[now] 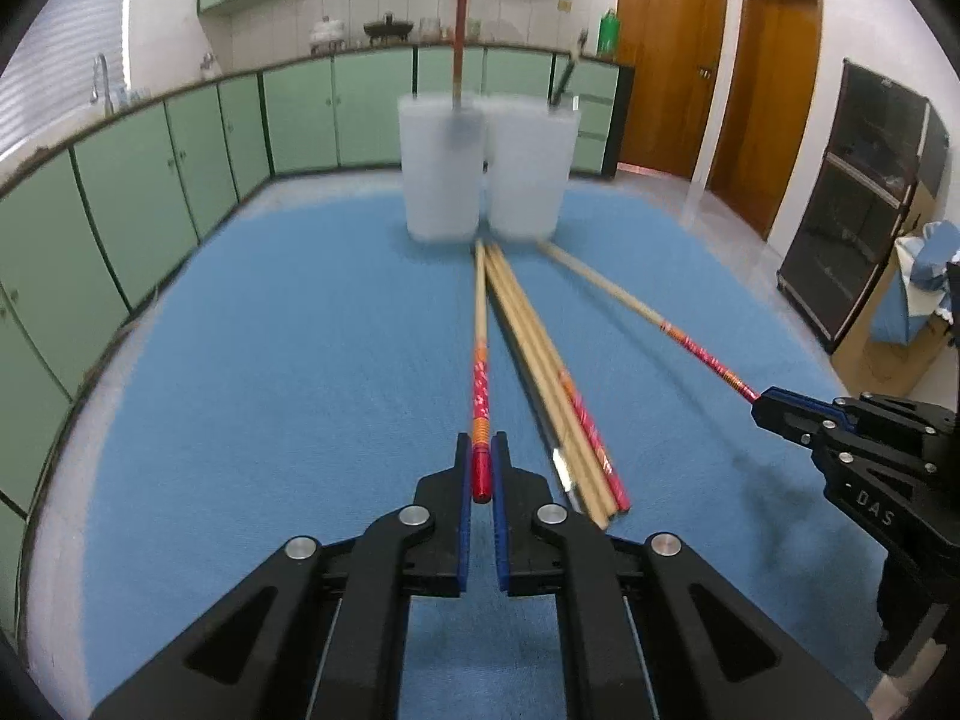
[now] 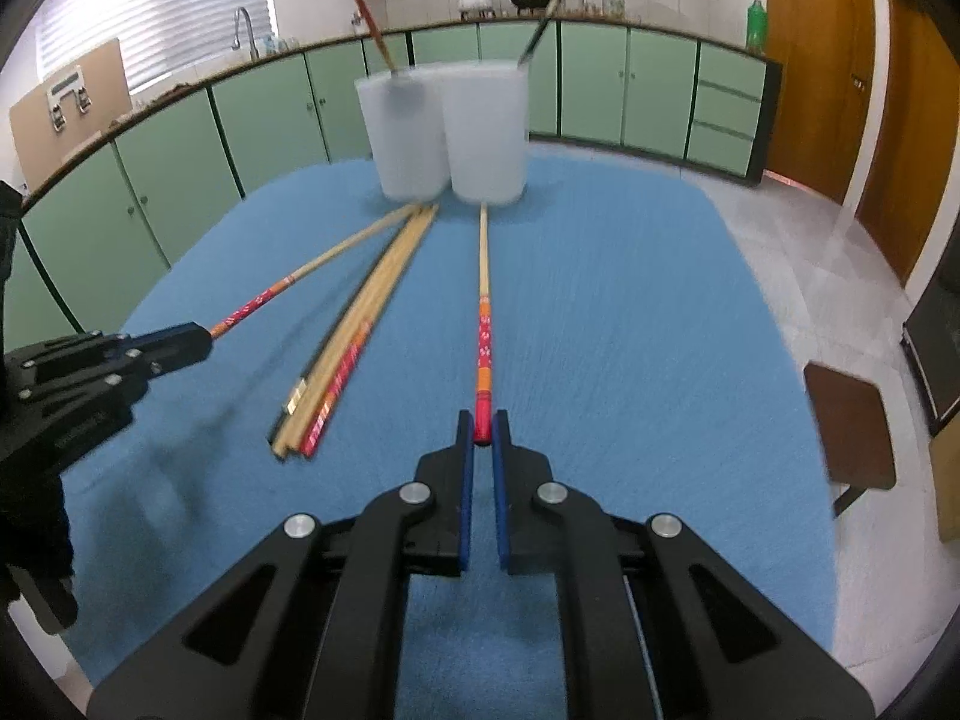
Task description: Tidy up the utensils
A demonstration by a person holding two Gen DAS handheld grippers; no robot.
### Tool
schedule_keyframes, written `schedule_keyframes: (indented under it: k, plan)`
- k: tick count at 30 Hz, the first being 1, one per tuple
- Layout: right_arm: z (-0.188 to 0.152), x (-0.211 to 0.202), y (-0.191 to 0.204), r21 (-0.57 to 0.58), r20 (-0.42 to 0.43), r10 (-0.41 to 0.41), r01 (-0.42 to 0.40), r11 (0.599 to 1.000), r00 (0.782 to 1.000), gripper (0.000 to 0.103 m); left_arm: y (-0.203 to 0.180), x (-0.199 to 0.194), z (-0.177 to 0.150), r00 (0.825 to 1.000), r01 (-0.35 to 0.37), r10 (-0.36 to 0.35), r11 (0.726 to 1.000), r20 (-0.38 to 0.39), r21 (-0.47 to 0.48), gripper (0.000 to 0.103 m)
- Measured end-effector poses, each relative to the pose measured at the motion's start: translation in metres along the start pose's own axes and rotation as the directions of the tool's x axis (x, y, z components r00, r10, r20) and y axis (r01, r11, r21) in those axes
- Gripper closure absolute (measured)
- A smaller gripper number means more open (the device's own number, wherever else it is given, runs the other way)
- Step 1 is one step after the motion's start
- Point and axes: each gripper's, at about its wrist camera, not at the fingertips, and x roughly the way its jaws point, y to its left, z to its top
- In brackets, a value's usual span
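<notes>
My left gripper (image 1: 482, 468) is shut on the red end of a long chopstick (image 1: 480, 324) that points toward two frosted cups (image 1: 443, 168). My right gripper (image 2: 483, 429) is shut on the red end of another chopstick (image 2: 483, 300); it also shows in the left wrist view (image 1: 774, 405) at the right. A bundle of several loose chopsticks (image 1: 558, 396) lies on the blue cloth (image 1: 270, 360) between the two held ones. The left cup (image 2: 408, 132) holds a red-handled utensil (image 2: 369, 18). The right cup (image 2: 487, 132) holds a dark-handled utensil (image 2: 543, 24).
Green cabinets (image 1: 180, 150) run along the back and left. Wooden doors (image 1: 720, 78) stand at the right. A dark cabinet (image 1: 858, 198) and a brown stool (image 2: 849, 420) stand beside the table on the right.
</notes>
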Motion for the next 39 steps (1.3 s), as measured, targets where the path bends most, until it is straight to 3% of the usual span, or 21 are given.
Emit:
schedule_keyframes:
  k: [7, 12, 16, 18, 25, 30, 34, 39]
  plan:
    - [0.038, -0.045, -0.005, -0.019, 0.122, 0.009, -0.007, 1.0, 0.992, 0.098, 0.006, -0.056, 0.043, 0.986, -0.004, 0.002, 1.0, 0.168, 0.01, 0.097]
    - [0.068, -0.073, -0.014, -0.035, 0.192, 0.007, 0.0, 0.999, 0.981, 0.098, 0.011, -0.071, 0.059, 0.978, 0.004, -0.009, 1.0, 0.208, 0.024, 0.097]
    - [0.059, -0.063, -0.014, -0.037, 0.14, -0.031, 0.036, 0.999, 0.99, 0.098, 0.013, -0.046, 0.041, 0.993, 0.003, -0.006, 1.0, 0.12, 0.029, 0.096]
    - [0.042, -0.049, -0.013, -0.026, 0.087, -0.035, 0.037, 0.999, 0.996, 0.098, 0.013, -0.025, 0.021, 0.999, 0.008, -0.009, 1.0, 0.041, 0.022, 0.089]
    - [-0.014, 0.0, -0.004, -0.006, -0.079, -0.069, 0.069, 0.998, 0.994, 0.098, 0.014, 0.027, -0.031, 0.992, -0.01, 0.012, 1.0, -0.127, 0.017, 0.081]
    - [-0.018, 0.009, -0.001, 0.004, -0.094, -0.065, 0.066, 0.998, 0.993, 0.098, 0.018, 0.034, -0.034, 0.993, -0.017, 0.017, 1.0, -0.119, 0.002, 0.081]
    - [-0.018, 0.01, -0.002, 0.021, -0.097, -0.063, 0.065, 0.998, 0.993, 0.098, 0.005, 0.035, -0.037, 0.993, -0.019, 0.021, 1.0, -0.113, 0.023, 0.097]
    - [-0.017, 0.009, -0.004, 0.03, -0.092, -0.058, 0.061, 0.998, 0.994, 0.098, 0.003, 0.036, -0.033, 0.995, -0.019, 0.022, 1.0, -0.102, 0.023, 0.097]
